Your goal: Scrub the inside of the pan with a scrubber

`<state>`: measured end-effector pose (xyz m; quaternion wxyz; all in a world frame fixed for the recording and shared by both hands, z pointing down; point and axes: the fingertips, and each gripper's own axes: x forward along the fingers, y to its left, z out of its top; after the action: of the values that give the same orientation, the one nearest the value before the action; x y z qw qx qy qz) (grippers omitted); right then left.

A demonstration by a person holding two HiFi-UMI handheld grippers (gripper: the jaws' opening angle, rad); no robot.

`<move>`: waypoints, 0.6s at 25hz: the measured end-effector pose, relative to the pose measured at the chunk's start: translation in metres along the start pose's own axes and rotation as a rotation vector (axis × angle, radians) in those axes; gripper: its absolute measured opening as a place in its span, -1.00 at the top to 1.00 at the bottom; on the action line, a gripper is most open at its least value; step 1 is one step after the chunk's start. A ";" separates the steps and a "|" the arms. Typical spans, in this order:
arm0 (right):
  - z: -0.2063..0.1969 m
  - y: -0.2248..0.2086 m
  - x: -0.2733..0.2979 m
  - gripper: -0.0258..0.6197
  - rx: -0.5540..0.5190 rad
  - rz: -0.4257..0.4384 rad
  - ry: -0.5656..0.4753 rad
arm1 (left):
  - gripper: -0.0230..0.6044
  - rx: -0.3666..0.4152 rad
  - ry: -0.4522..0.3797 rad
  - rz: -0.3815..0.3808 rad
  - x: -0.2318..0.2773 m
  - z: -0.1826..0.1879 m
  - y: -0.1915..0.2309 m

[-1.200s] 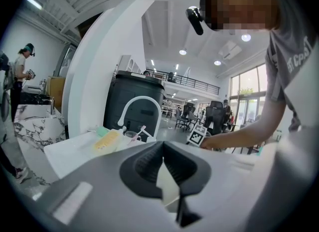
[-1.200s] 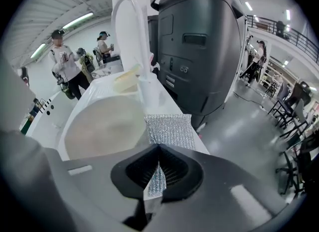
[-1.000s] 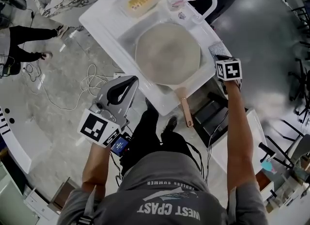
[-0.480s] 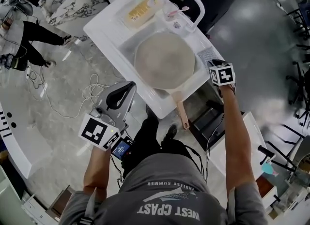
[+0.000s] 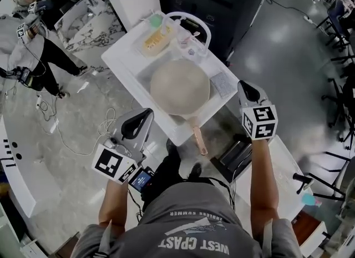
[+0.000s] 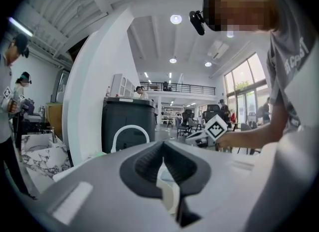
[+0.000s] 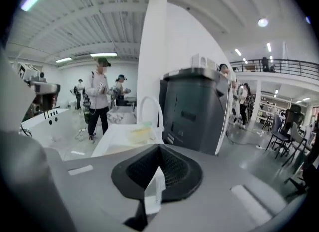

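Note:
The round pan lies in the white sink, its copper handle sticking out over the front rim. A grey scrubber pad rests flat on the sink's right rim. My right gripper hangs just right of the pad and above it; its jaws have just been closing and nothing is between them. My left gripper is held off the sink's front left corner, shut and empty. The right gripper's marker cube shows in the left gripper view.
Behind the pan stand a white arched faucet, a yellow sponge in a tray and a green item. A person stands at far left. A cable lies on the floor. A black box sits under the sink's right side.
My right gripper has lifted off the sink's right rim, and the scrubber that was under it now lies bare there. My left gripper has risen a little. The head view has pulled back.

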<state>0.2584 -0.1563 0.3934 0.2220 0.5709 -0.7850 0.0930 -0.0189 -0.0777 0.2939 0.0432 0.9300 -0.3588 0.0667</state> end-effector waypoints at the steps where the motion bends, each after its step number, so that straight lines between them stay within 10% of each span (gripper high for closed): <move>1: 0.017 0.004 -0.021 0.92 0.001 -0.006 -0.062 | 0.92 0.011 -0.011 0.001 -0.004 0.008 -0.007; 15: 0.111 0.069 -0.220 0.92 -0.007 0.096 -0.398 | 0.92 0.105 -0.094 0.012 -0.051 0.065 -0.090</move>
<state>0.2218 0.0101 0.2027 0.0597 0.5392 -0.8399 -0.0141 0.0099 0.0144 0.2191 -0.0230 0.9310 -0.3618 0.0417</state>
